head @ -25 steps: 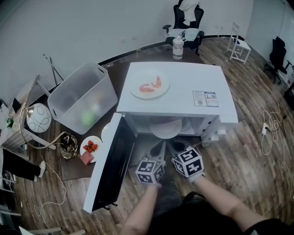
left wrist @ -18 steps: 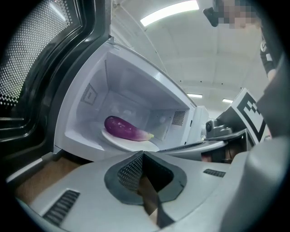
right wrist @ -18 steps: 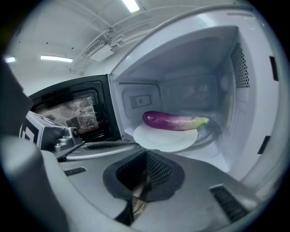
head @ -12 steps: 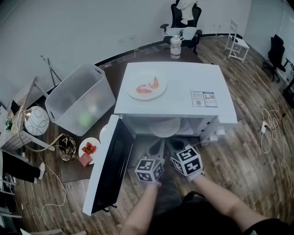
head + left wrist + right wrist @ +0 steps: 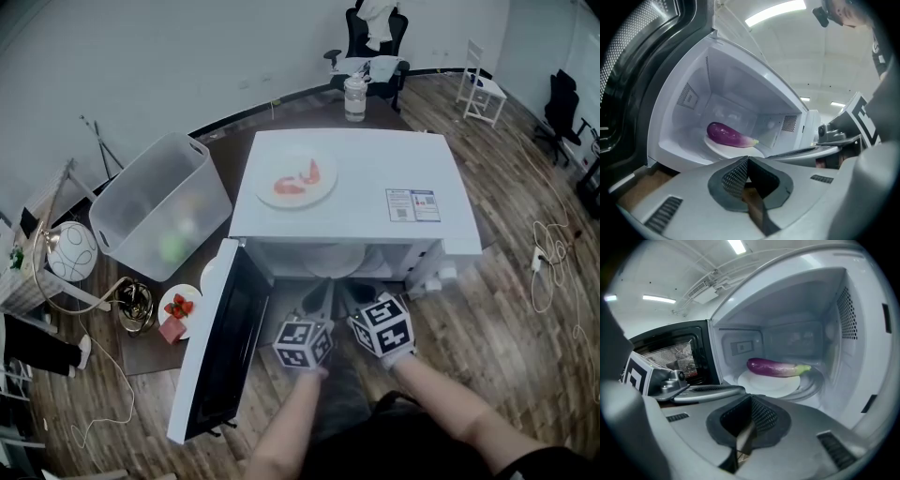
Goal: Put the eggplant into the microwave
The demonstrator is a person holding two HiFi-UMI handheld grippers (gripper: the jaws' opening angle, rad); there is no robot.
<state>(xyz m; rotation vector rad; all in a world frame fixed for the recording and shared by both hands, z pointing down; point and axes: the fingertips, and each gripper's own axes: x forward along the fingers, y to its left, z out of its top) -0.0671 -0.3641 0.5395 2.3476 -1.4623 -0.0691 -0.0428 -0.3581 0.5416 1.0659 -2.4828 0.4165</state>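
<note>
A purple eggplant (image 5: pixel 727 134) with a green stem lies on the white turntable plate (image 5: pixel 765 383) inside the open white microwave (image 5: pixel 375 192). It also shows in the right gripper view as the eggplant (image 5: pixel 774 367). In the head view the microwave's top hides it. My left gripper (image 5: pixel 747 160) and right gripper (image 5: pixel 751 398) hover side by side just in front of the cavity mouth, both shut and empty, clear of the eggplant. From above, the left gripper (image 5: pixel 319 296) and right gripper (image 5: pixel 350 295) point into the opening.
The microwave door (image 5: pixel 223 349) hangs wide open on my left. A plate of pink food (image 5: pixel 295 178) sits on the microwave's top. A clear plastic bin (image 5: pixel 159 214), a strawberry plate (image 5: pixel 183 303) and a jar (image 5: pixel 354 97) stand nearby.
Both grippers stay where they were, shut. Only the head view drifts slightly, so the microwave sits a little higher in the picture.
</note>
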